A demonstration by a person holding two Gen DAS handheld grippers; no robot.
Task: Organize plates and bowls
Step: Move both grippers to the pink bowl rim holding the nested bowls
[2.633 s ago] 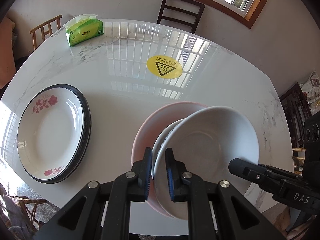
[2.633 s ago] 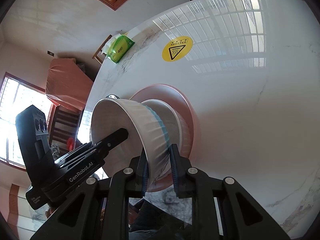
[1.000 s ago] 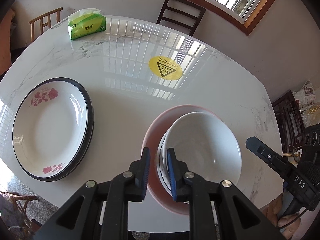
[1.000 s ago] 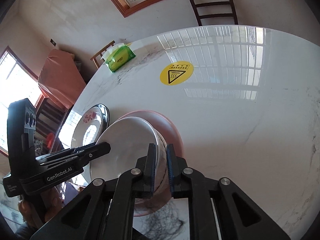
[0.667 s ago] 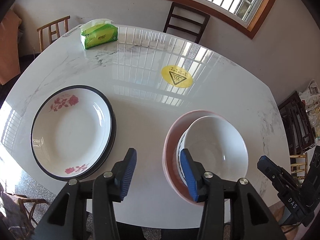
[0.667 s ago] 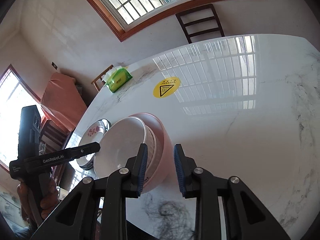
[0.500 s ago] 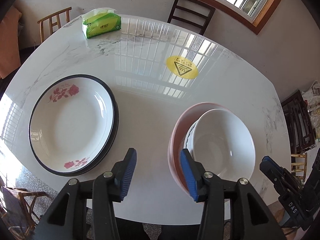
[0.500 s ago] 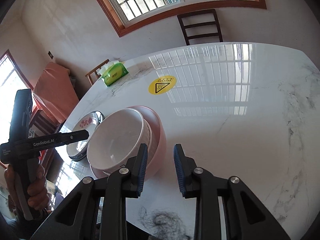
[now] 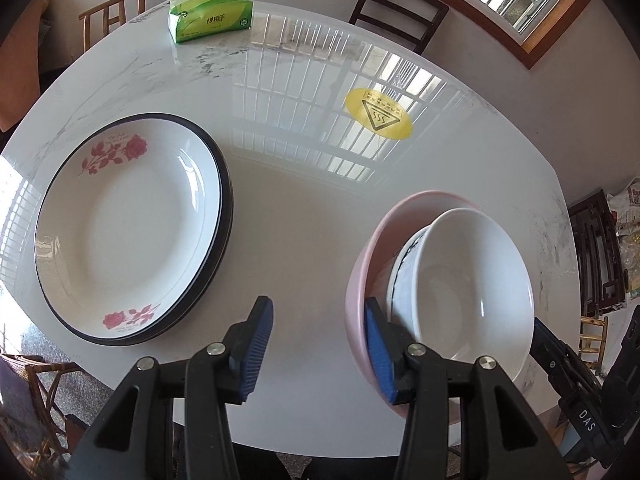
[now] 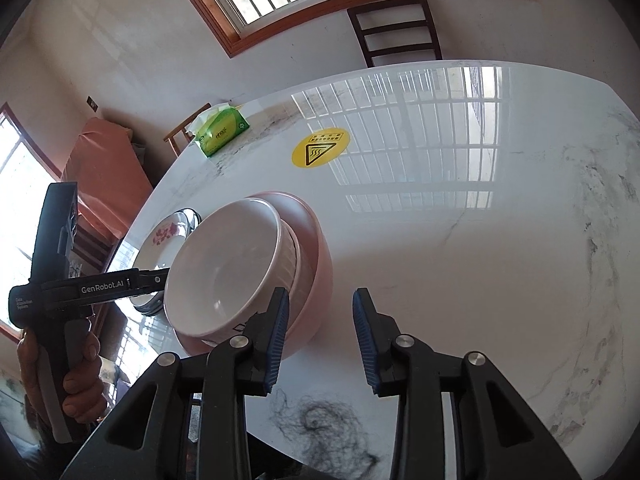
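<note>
A white bowl sits nested on a line-patterned bowl inside a pink bowl at the table's near right. A rose-printed plate with a black rim lies at the left, on another plate. My left gripper is open above bare table, its right pad just in front of the pink bowl's rim. My right gripper is opening, nothing between its jaws; its left pad stands beside the stacked bowls.
The white marble table carries a green tissue pack at the far edge and a yellow warning sticker. Chairs stand behind it under a window. A hand grips the left tool's handle beyond the table's left edge.
Both grippers were shut on the white bowl's rim and have let it go onto the stack. Both sets of jaws have spread and drawn back from the bowls.
</note>
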